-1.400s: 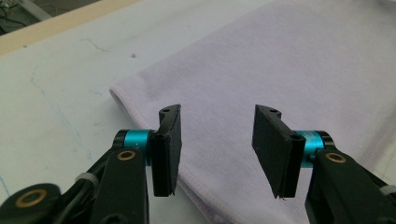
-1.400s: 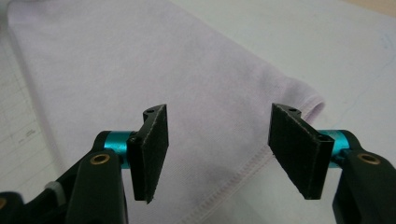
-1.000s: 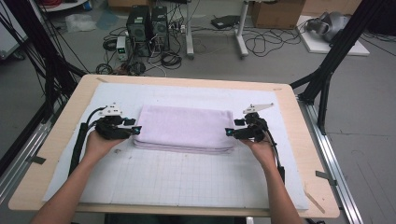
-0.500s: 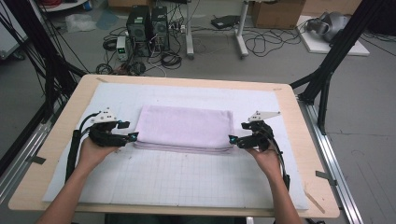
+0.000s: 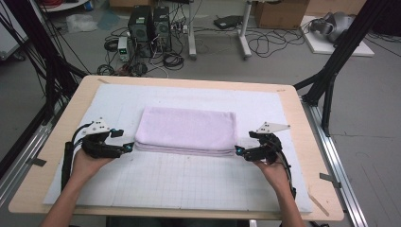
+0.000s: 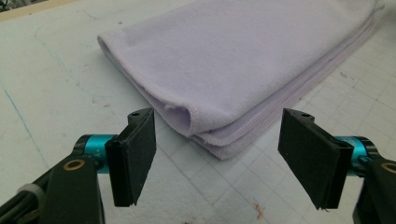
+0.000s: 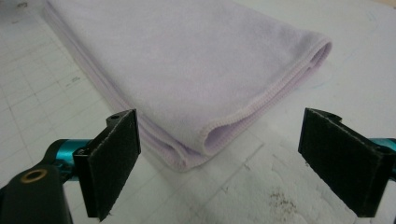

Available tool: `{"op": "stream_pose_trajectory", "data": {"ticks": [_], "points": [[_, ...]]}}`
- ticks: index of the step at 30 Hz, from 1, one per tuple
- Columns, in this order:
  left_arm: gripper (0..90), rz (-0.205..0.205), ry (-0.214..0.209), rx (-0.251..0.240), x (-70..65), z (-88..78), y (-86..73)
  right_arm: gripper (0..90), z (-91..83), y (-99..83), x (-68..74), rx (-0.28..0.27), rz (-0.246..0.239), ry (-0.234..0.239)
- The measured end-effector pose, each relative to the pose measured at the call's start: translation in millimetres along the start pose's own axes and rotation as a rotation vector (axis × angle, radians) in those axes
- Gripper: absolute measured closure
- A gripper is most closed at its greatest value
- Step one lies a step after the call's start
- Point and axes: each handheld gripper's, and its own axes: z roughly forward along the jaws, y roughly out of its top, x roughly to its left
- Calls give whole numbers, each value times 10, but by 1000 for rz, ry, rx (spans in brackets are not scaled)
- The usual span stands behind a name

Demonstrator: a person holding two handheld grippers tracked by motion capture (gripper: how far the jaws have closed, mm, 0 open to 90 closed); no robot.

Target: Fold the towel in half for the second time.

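Note:
A lilac towel (image 5: 187,127) lies folded in a flat rectangle on the white gridded mat (image 5: 179,182). My left gripper (image 5: 128,147) rests just off its near left corner, jaws open. My right gripper (image 5: 238,151) sits just off the near right corner, also open. Both pairs of jaws have just been opening, and nothing is pinched between them. In the left gripper view the towel (image 6: 243,60) shows its folded corner a little beyond the gripper (image 6: 219,161). In the right gripper view the towel (image 7: 187,60) lies the same way ahead of the gripper (image 7: 229,161), untouched by the pads.
The mat covers most of a wooden table (image 5: 307,142). Black frame posts (image 5: 331,71) stand at the table's left and right. Computers (image 5: 146,26) and cables lie on the floor beyond the far edge.
Both grippers have drawn back from the towel's ends toward the near edge and slightly outward. Their jaws have spread wider, and the towel lies free.

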Motion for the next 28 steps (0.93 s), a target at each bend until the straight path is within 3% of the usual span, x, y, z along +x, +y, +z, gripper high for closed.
{"op": "stream_pose_trajectory", "data": {"ticks": [28], "points": [[275,11,12,-7,-150,-158,-156,115,-220,-258,205,-21,-1,-6]]}}
